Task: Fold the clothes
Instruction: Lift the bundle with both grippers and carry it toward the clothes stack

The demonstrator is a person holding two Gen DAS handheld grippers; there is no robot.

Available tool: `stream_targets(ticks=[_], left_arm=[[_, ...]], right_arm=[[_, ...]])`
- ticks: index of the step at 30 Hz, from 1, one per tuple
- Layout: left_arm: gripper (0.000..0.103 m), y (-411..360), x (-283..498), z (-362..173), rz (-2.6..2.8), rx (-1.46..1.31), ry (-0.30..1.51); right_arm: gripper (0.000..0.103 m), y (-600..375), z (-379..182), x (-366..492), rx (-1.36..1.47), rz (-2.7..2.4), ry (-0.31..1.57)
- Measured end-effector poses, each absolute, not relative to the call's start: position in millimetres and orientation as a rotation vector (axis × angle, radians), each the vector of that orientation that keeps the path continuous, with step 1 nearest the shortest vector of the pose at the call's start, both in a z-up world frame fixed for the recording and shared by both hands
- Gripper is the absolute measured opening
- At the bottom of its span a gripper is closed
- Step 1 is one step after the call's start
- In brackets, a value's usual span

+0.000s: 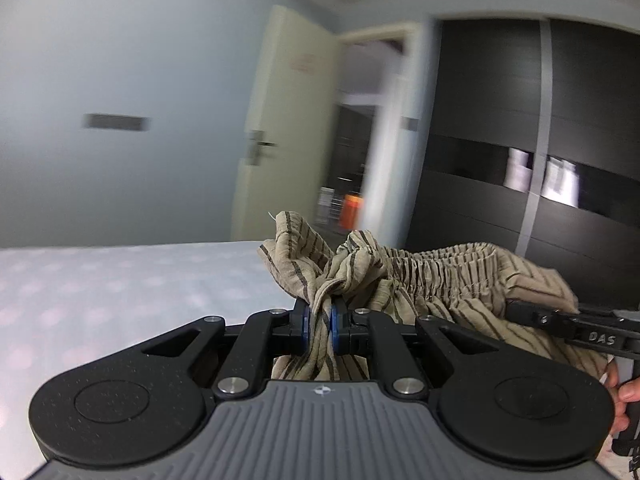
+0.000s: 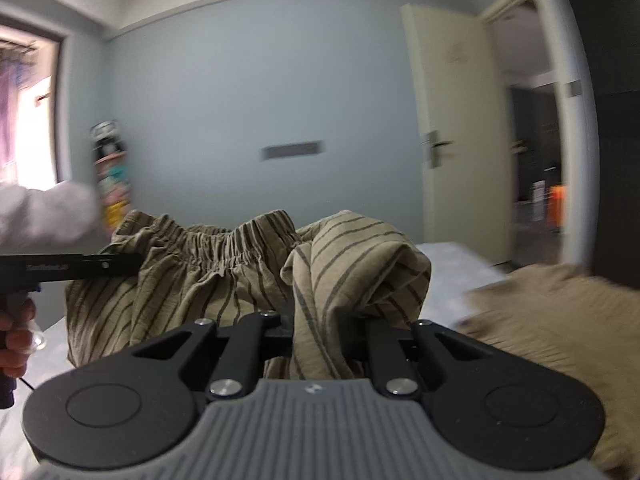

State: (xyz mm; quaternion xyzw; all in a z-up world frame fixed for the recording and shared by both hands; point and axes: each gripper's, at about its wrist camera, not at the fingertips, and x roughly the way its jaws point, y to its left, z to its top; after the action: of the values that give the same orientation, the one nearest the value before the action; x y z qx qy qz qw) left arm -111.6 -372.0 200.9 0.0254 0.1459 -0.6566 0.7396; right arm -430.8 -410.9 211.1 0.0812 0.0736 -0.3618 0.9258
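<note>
A pale dotted bed surface [image 1: 120, 280] fills the lower left of the left view. Above it the beige dark-striped elastic-waist garment [image 1: 440, 276] hangs stretched, waistband running sideways between the left gripper [image 1: 319, 322] and right gripper [image 2: 324, 320], both clamped on its cloth.

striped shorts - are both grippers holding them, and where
Yes. The left gripper pinches bunched fabric of the striped shorts near one end of the elastic waistband; the right gripper clamps a fold near the other end.
</note>
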Motion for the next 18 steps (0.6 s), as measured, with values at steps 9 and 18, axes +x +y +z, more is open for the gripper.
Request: stream_targets(ticks=[9, 18], left_arm=[[0.008, -536.0, -180.7, 223.1, -1.726, 0.233, 0.253], [0.008, -654.6, -238.7, 214.7, -1.881, 0.456, 0.155]], right_arm=[[0.014, -457.6, 231.8, -519.5, 0.193, -1.043, 0.043], [0.016, -502.9, 219.3, -566.2, 0.319, -1.229, 0.031]])
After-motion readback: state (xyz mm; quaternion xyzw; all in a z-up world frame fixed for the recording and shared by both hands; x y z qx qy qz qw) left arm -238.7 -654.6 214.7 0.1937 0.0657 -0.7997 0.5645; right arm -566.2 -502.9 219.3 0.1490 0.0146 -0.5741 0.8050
